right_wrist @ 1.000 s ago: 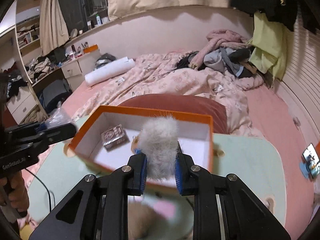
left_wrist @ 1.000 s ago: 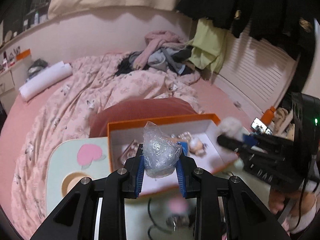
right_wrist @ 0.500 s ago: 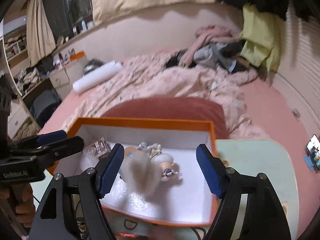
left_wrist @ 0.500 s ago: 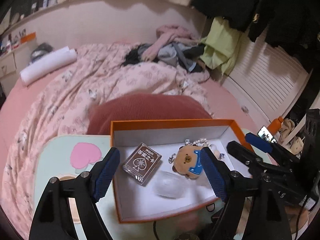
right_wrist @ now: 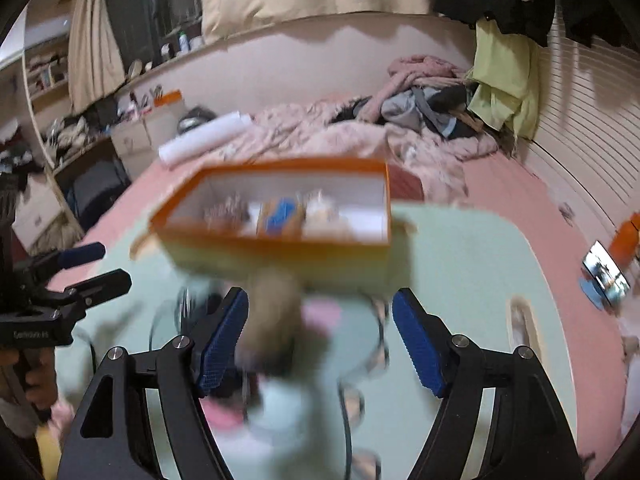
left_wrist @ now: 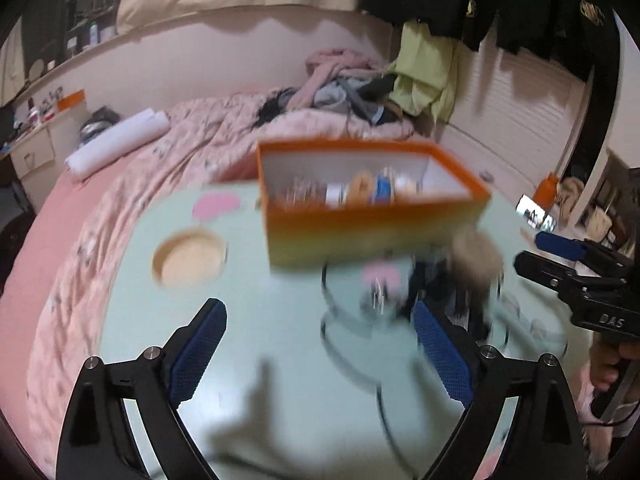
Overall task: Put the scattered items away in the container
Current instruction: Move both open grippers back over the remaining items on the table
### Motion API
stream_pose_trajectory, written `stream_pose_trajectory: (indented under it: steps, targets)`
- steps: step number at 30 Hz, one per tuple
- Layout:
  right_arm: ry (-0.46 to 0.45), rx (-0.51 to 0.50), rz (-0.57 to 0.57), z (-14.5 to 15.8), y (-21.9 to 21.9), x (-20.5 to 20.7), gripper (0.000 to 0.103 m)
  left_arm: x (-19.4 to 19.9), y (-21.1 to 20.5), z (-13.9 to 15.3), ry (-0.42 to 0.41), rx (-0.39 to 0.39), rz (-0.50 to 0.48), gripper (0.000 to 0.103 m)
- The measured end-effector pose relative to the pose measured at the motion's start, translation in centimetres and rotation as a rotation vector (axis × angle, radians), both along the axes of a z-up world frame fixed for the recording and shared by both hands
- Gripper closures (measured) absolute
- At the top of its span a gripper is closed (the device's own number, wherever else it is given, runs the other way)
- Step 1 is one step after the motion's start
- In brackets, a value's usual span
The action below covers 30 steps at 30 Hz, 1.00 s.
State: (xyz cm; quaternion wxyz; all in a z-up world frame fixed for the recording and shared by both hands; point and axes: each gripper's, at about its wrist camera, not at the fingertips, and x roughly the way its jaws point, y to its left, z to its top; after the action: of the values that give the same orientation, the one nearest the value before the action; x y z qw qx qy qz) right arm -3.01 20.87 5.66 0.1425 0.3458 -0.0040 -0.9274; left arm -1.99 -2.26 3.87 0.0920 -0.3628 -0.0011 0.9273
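Mint-green table (left_wrist: 280,360) carries the orange box (left_wrist: 372,220); left gripper (left_wrist: 320,356) jaws are opening, empty; right gripper (right_wrist: 320,340) stands released, empty.

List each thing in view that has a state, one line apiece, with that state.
Orange box: lid off, upright on the table, several small items inside.
Left claw: jaws opening, nothing between them.
Right claw: open, no grip; blurred brown furry thing lies between the fingers.
Black cable: loose on the green table.
Phone: screen lit.
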Motion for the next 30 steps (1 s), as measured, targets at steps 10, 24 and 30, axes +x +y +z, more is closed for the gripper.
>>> stream_pose_trajectory:
  steps: [10, 24, 30]
  targets:
    - [-0.080, 0.097, -0.006, -5.5, -0.2, 3.7, 0.026, 3.0, 1.1, -3.6, -0.015, -0.067, 0.072, 0.008]
    - [-0.025, 0.089, 0.007, -6.5, 0.0, 4.4, 0.000, 4.4, 2.0, -5.1, 0.046, -0.097, 0.069, 0.000]
    - [-0.010, 0.085, 0.013, -6.6, 0.0, 4.5, 0.000, 4.3, 2.0, -5.2, 0.049, -0.094, 0.066, 0.000]
